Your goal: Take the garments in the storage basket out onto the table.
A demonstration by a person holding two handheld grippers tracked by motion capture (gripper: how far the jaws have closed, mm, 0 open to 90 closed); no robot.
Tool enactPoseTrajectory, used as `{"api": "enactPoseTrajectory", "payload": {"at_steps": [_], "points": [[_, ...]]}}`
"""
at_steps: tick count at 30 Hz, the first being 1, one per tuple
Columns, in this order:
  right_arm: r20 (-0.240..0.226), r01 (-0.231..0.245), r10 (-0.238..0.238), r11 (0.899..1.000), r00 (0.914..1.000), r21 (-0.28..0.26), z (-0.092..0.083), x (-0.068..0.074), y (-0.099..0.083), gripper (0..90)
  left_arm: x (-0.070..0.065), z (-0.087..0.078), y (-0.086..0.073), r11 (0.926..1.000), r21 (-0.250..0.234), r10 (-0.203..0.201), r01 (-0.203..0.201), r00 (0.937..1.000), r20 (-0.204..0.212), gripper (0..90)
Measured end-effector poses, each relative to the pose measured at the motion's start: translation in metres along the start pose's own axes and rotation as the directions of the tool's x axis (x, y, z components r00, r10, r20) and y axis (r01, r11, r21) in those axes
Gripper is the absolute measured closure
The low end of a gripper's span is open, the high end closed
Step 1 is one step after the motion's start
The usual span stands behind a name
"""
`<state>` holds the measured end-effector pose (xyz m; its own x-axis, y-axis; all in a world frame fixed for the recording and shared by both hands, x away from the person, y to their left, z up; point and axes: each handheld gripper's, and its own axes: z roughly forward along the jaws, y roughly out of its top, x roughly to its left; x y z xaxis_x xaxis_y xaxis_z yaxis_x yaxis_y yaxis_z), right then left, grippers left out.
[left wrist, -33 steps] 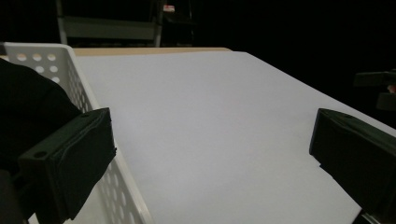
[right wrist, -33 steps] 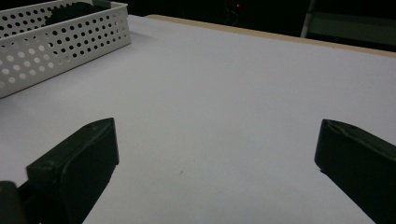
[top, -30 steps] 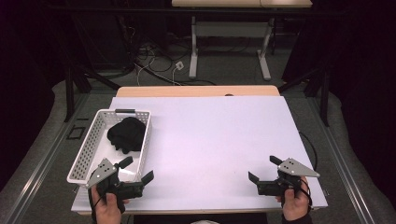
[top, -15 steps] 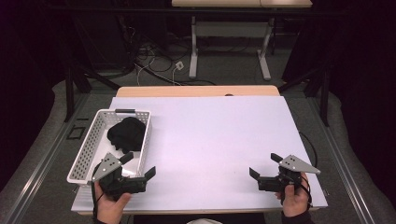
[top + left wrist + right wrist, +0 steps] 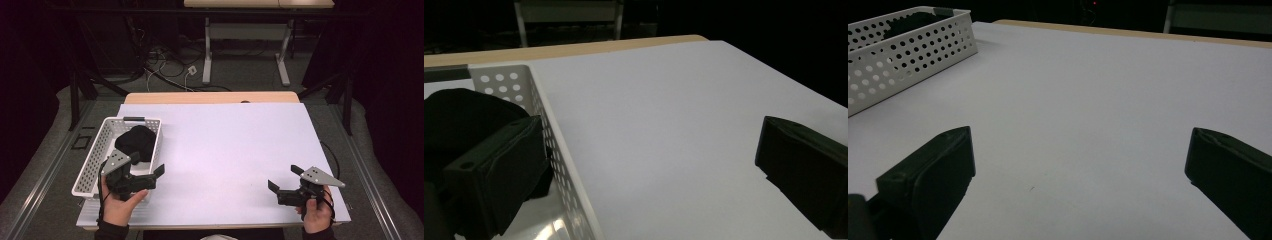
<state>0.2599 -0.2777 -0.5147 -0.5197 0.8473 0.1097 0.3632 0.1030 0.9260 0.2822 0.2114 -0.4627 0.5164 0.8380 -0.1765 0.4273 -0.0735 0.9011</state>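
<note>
Jaws of the left gripper [image 5: 145,176] stand wide apart with nothing between them; in the left gripper view one jaw hangs over the inside of the white basket [image 5: 555,150] and the other over the bare table [image 5: 664,115], so the gripper straddles the basket's near right wall. The right gripper [image 5: 284,186] is likewise spread and empty, its jaws above open tabletop near the front right corner, well apart from everything else. The black bundle [image 5: 136,142] lies inside the basket, ahead of and slightly left of the left gripper's fingertips, toward the basket's far half; in the left gripper view it bulks dark just beyond the inner jaw [image 5: 454,115]. The left hand [image 5: 120,205] is clearly the nearer one, so my guess is the reach goes forward and down over the wall. The basket runs long from front to back, tilted a little against the table's edge. It looks like rigid perforated plastic with a dark handle at the far end. The bundle reads as soft, matte, crumpled cloth with no clear long axis. The table is smooth pale sheet with a wooden strip showing at the back.
</note>
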Motion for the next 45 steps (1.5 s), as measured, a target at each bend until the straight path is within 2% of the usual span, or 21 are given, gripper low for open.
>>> {"api": "enactPoseTrajectory", "payload": {"at_steps": [4, 8, 9, 26, 30, 32, 33, 38, 40, 43, 44, 45], "points": [[-0.005, -0.005, 0.006, 1.000, 1.0000, 0.012, 0.004, 0.000, 0.000, 0.0, 0.007, 0.006, 0.007, 0.9999, 0.004, -0.013, 0.013, 0.9999, -0.007, 0.2], [-0.012, 0.008, -0.008, 1.000, 0.9999, 0.016, 0.005, 0.001, -0.001, 0.0, 0.012, 0.008, 0.015, 0.9990, -0.004, -0.043, 0.043, 0.9990, -0.011, 0.3], [-0.013, 0.008, -0.007, 1.000, 0.9999, 0.016, 0.004, 0.002, -0.001, 0.0, 0.014, 0.008, 0.019, 0.9992, -0.004, -0.041, 0.041, 0.9989, -0.025, 0.3], [-0.027, 0.021, -0.021, 0.999, 0.9994, 0.029, 0.006, 0.004, -0.002, 0.0, 0.024, 0.025, 0.045, 0.9976, 0.016, -0.066, 0.067, 0.9953, -0.071, 0.3], [-0.028, 0.021, -0.020, 0.999, 0.9994, 0.025, 0.007, 0.003, -0.003, 0.0, 0.025, 0.030, 0.057, 0.9979, 0.015, -0.061, 0.063, 0.9910, -0.119, 0.2], [-0.027, 0.020, -0.020, 0.999, 0.9995, 0.027, 0.007, 0.003, -0.003, 0.0, 0.025, 0.030, 0.060, 0.9980, 0.014, -0.059, 0.061, 0.9908, -0.121, 0.2], [-0.028, 0.021, -0.020, 0.999, 0.9994, 0.029, 0.007, 0.004, -0.003, 0.0, 0.026, 0.031, 0.066, 0.9987, 0.015, -0.046, 0.049, 0.9890, -0.141, 0.2], [-0.030, 0.027, -0.026, 0.999, 0.9992, 0.033, 0.007, 0.004, -0.003, 0.0, 0.030, 0.035, 0.076, 0.9986, 0.017, -0.046, 0.049, 0.9834, -0.176, 0.2], [-0.034, 0.026, -0.024, 0.999, 0.9991, 0.034, 0.008, 0.004, -0.003, 0.0, 0.036, 0.037, 0.081, 0.9976, 0.022, -0.060, 0.065, 0.9789, -0.195, 0.2], [-0.035, 0.025, -0.024, 0.999, 0.9991, 0.036, 0.008, 0.004, -0.004, 0.0, 0.041, 0.039, 0.083, 0.9961, 0.028, -0.076, 0.084, 0.9765, -0.201, 0.2], [-0.035, 0.024, -0.023, 0.999, 0.9991, 0.040, 0.008, 0.004, -0.004, 0.0, 0.045, 0.041, 0.083, 0.9935, 0.041, -0.095, 0.107, 0.9720, -0.215, 0.2], [-0.035, 0.024, -0.023, 0.999, 0.9991, 0.040, 0.008, 0.004, -0.004, 0.0, 0.048, 0.043, 0.083, 0.9924, 0.044, -0.102, 0.115, 0.9700, -0.221, 0.3]]}}
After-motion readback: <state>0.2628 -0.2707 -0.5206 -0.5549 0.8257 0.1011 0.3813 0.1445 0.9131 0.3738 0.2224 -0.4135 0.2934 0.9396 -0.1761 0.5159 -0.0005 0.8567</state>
